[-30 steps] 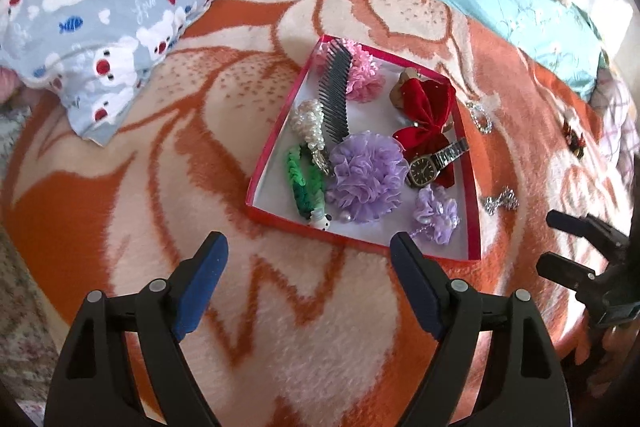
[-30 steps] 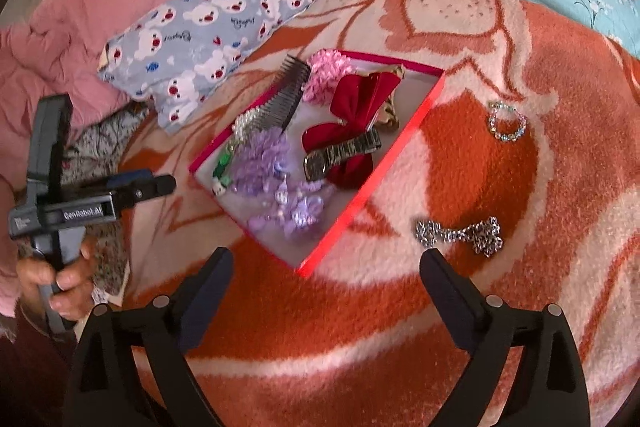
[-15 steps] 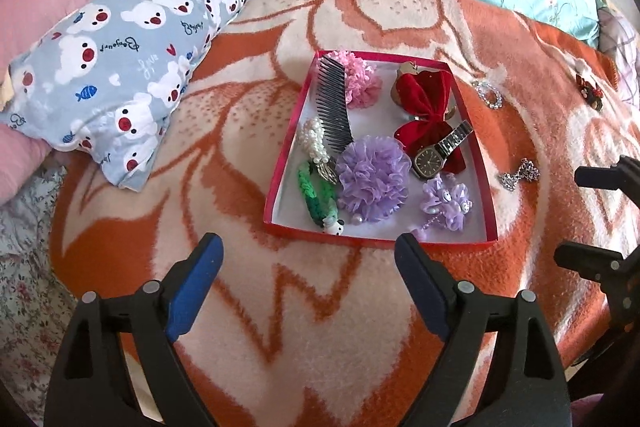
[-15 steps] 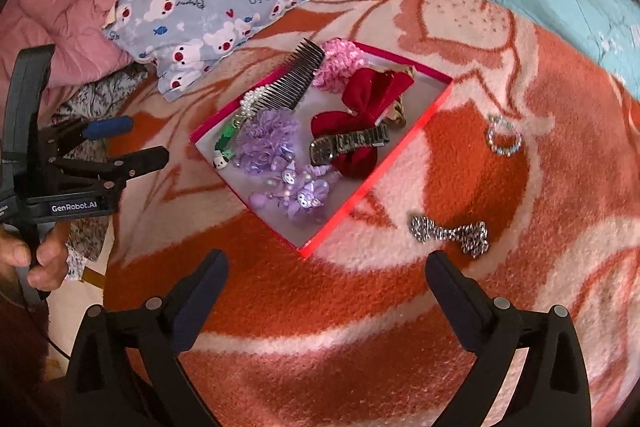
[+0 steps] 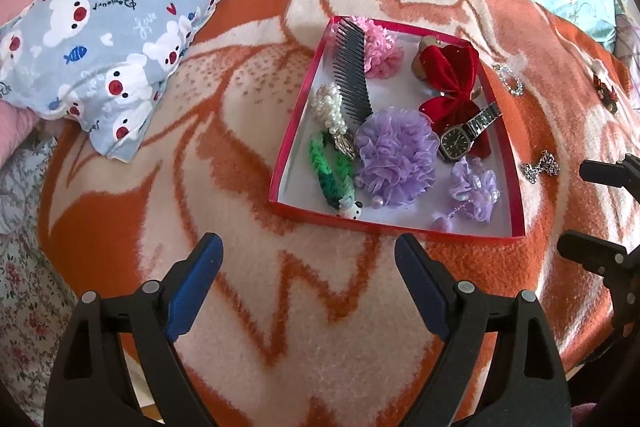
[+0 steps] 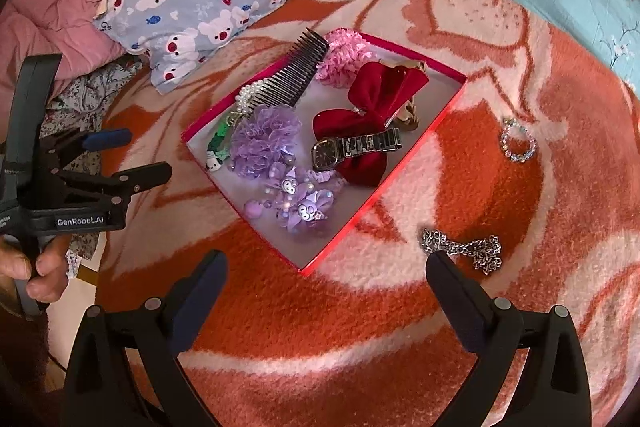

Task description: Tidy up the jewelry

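While both tongs hover spread wide and empty, the silver chain [image 6: 464, 249] lies on the blanket [image 6: 360, 327] just beside the right gripper's [image 6: 326, 279] fingertip, outside the red tray [image 6: 416, 151]; the left gripper [image 5: 308, 263] faces that tray.

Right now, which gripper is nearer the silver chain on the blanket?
Right. The right gripper has one open finger tip just short of the silver chain. The left gripper is open in front of the red box, which sits between.

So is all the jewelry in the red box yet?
Mostly. The red box already holds the watch, bow, comb and flowers. Both tongs, left and right, are open and empty. Still on the blanket: the silver chain and sparkly bracelet.
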